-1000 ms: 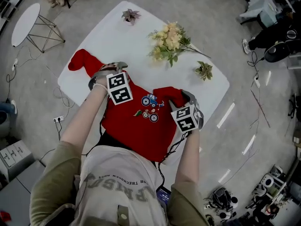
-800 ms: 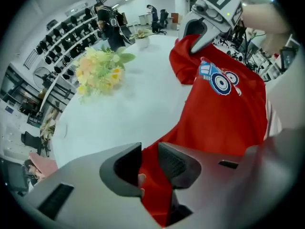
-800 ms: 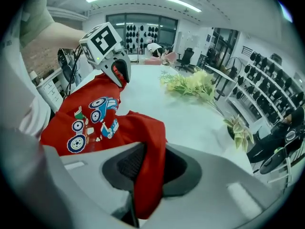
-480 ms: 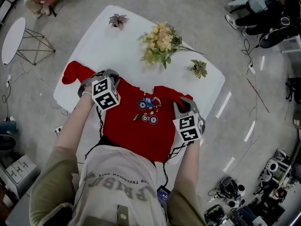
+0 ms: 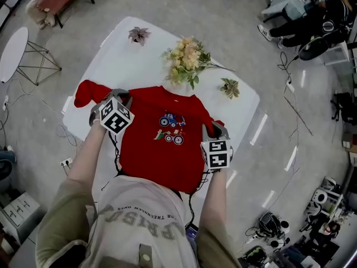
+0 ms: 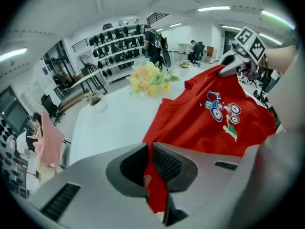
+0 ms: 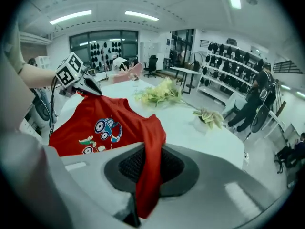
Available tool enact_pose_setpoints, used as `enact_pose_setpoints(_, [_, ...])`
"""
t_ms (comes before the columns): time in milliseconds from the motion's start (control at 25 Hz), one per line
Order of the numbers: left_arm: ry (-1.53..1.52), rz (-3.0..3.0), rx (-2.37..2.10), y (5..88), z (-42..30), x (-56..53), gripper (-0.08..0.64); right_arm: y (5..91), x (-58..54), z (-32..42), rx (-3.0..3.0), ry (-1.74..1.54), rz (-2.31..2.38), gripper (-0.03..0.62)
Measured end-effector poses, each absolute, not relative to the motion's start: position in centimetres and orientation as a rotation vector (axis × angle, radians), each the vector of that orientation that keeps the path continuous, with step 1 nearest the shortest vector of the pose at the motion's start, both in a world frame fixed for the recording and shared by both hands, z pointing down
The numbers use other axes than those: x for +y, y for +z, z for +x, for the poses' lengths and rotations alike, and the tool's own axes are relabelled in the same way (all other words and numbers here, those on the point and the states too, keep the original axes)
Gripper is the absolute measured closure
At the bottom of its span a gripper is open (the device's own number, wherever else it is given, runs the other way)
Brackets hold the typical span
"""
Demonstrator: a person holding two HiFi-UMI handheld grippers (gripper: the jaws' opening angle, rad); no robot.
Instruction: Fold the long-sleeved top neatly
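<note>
In the head view the red long-sleeved top [image 5: 162, 152] is stretched front-up between the left gripper [image 5: 119, 95] and the right gripper [image 5: 215, 129]. Each holds a shoulder, probably to pull the body taut and flat over the white table [image 5: 134, 57] before folding. One sleeve [image 5: 86, 92] trails off sideways past the left gripper, and the hem hangs toward the person. In the left gripper view the jaws have just been closing and now pinch a thin fold of soft, matte knit between their ribbed dark pads. The cloth slopes away in a smooth sheet, the tractor print [image 6: 221, 111] lying unwrinkled. In the right gripper view the jaws have likewise just been closing and clamp a narrow rope of the same fabric, which hangs limp below the pads. A pale bouquet [image 7: 159, 93] lies beyond on the glossy tabletop, clear of the garment.
</note>
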State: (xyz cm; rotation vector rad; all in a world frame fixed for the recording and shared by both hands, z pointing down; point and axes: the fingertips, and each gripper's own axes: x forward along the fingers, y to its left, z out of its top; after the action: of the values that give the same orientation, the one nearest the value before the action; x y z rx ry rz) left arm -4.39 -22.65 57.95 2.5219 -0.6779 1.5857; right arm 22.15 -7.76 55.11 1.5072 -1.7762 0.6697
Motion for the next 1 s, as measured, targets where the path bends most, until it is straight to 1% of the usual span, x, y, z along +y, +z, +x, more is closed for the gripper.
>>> enact_pose_setpoints(120, [1.666,2.489,-0.606,60.3,-4.7,-21.3,0.522,57.9,-7.2,21.6,-1.728,0.727,1.437,0.541])
enact_pose_setpoints(160, [1.684,2.493,-0.598,60.7,-4.8,-21.1,0.520,58.4,-7.0,21.3,-1.732,0.746,1.403,0.500])
enact_pose_setpoints(200, [1.695,2.505,-0.599,60.9,-5.0,-20.9,0.515,58.6,-6.8,21.0,-1.747,0.765,1.366,0.438])
enact_pose_setpoints(240, [1.699,2.517,-0.605,60.9,-5.2,-20.9,0.491,58.5,-6.6,20.8,-1.770,0.781,1.333,0.334])
enact_pose_setpoints(280, [1.699,2.525,-0.607,60.6,-5.4,-20.8,0.428,57.9,-6.5,20.7,-1.798,0.788,1.314,0.254])
enact_pose_setpoints(320, [1.693,2.527,-0.601,60.1,-5.7,-20.8,0.377,56.8,-6.5,20.9,-1.831,0.787,1.316,0.253])
enact_pose_setpoints(360, [1.677,2.524,-0.586,59.3,-5.9,-20.7,0.348,55.4,-6.7,21.3,-1.866,0.781,1.337,0.253])
enact_pose_setpoints(480, [1.566,2.535,-0.541,56.4,-5.3,-21.4,0.345,51.8,-8.0,23.2,-1.946,0.767,1.425,0.253])
enact_pose_setpoints(600, [1.499,2.571,-0.557,55.4,-2.6,-23.9,0.345,52.4,-10.4,24.4,-1.939,0.769,1.423,0.253])
enact_pose_setpoints(680, [1.584,2.559,-0.511,56.9,-0.9,-24.8,0.345,55.1,-11.6,24.1,-1.890,0.800,1.350,0.255])
enact_pose_setpoints(760, [1.741,2.527,-0.405,59.0,0.2,-24.6,0.347,58.1,-12.0,23.2,-1.839,0.844,1.239,0.257])
enact_pose_setpoints(840, [1.883,2.491,-0.294,60.7,0.5,-24.1,0.347,60.3,-11.9,22.5,-1.794,0.871,1.134,0.273])
enact_pose_setpoints(880, [1.919,2.482,-0.258,61.2,0.5,-24.0,0.358,61.0,-11.8,22.4,-1.778,0.875,1.100,0.315])
enact_pose_setpoints(920, [1.920,2.485,-0.243,61.4,0.5,-24.0,0.386,61.3,-11.8,22.4,-1.770,0.875,1.084,0.371])
enact_pose_setpoints(1000, [1.853,2.535,-0.291,60.9,0.7,-24.6,0.498,60.8,-12.3,22.5,-1.778,0.855,1.103,0.482])
